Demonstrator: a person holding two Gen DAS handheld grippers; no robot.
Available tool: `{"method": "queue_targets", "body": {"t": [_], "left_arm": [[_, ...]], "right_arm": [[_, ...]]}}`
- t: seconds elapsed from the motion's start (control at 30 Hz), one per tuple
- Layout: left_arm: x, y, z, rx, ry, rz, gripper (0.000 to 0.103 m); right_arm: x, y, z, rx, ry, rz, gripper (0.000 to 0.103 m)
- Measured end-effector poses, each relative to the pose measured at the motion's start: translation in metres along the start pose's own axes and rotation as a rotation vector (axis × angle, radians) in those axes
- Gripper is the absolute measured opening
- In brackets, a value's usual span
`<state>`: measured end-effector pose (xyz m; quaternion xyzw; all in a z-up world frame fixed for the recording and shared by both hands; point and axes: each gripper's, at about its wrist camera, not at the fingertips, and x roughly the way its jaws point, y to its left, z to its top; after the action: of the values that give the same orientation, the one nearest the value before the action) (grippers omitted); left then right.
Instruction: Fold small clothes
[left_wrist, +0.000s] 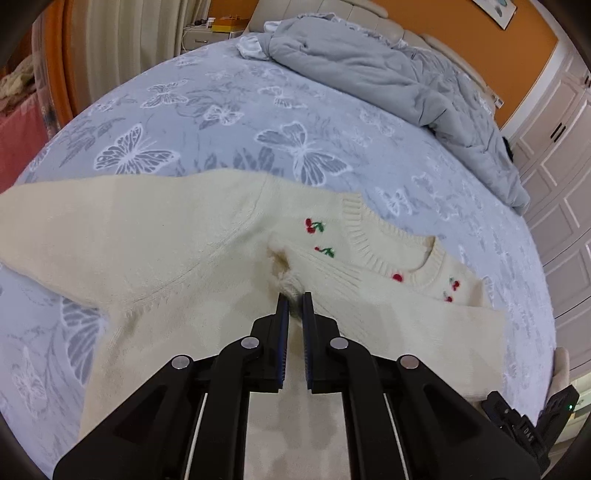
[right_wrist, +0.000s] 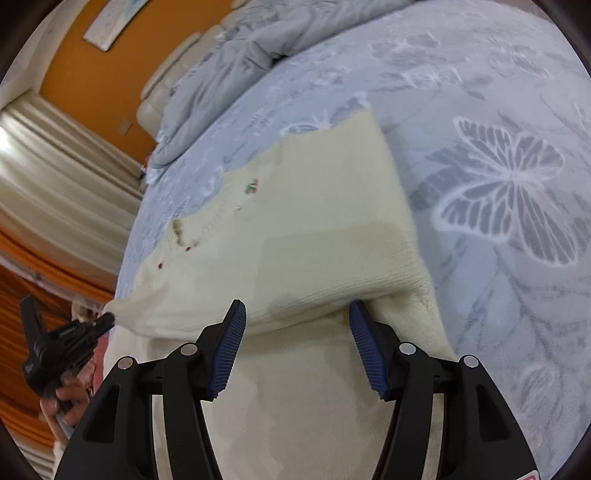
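A cream knitted sweater lies on the bed, whose blue-grey cover is printed with pale butterflies. It has a ribbed round neckline and small red cherries with green leaves scattered near the collar; one sleeve is stretched out flat to the left in the left wrist view, the other folded across the body. The left gripper has its fingers pressed together on a small bunched tuft of the knit — pinching the sweater just below the collar. The right gripper hovers at a folded edge of the sweater, its fingers spread, with cloth lying between them but not pressed. The right wrist view is blurred, so the cherries there are only specks. The sweater's hem is hidden beneath both grippers. A rumpled grey duvet is heaped near the headboard.
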<state>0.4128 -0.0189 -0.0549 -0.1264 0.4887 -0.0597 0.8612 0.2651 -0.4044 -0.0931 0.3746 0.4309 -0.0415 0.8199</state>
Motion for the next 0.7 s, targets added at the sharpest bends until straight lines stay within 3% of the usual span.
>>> {"method": "queue_targets", "body": {"t": [0.03, 0.07, 0.1, 0.23, 0.3, 0.37, 0.5, 0.57, 0.63, 0.7], "left_arm": [[0.006, 0.001, -0.001, 0.002, 0.017, 0.011, 0.006], [0.012, 0.002, -0.003, 0.002, 0.033, 0.021, 0.006], [0.018, 0.005, -0.006, 0.000, 0.048, 0.041, 0.006], [0.024, 0.012, -0.018, 0.001, 0.050, 0.041, 0.006], [0.034, 0.016, -0.026, -0.005, 0.081, 0.055, 0.007], [0.045, 0.021, -0.035, -0.011, 0.104, 0.074, 0.007], [0.043, 0.018, -0.037, 0.016, 0.088, 0.085, 0.007], [0.044, 0.020, -0.037, 0.019, 0.090, 0.080, 0.007], [0.044, 0.019, -0.037, 0.027, 0.089, 0.084, 0.007], [0.044, 0.019, -0.037, 0.029, 0.089, 0.090, 0.007]], "right_arm": [[0.006, -0.004, 0.001, 0.009, 0.007, -0.020, 0.050], [0.008, -0.003, 0.003, 0.009, -0.004, -0.027, 0.037], [0.006, -0.002, 0.005, 0.012, -0.020, -0.045, 0.013], [-0.026, 0.000, 0.015, 0.030, -0.157, 0.017, 0.012], [-0.020, -0.005, 0.012, 0.018, -0.140, -0.016, 0.012], [0.007, -0.020, 0.005, 0.010, -0.042, -0.099, 0.009], [-0.023, -0.001, 0.000, -0.023, -0.091, -0.104, 0.015], [-0.051, 0.016, -0.005, -0.073, -0.196, -0.116, 0.015], [-0.058, 0.028, -0.006, -0.125, -0.245, -0.136, 0.016], [-0.033, 0.031, 0.006, -0.168, -0.184, -0.192, 0.016]]}}
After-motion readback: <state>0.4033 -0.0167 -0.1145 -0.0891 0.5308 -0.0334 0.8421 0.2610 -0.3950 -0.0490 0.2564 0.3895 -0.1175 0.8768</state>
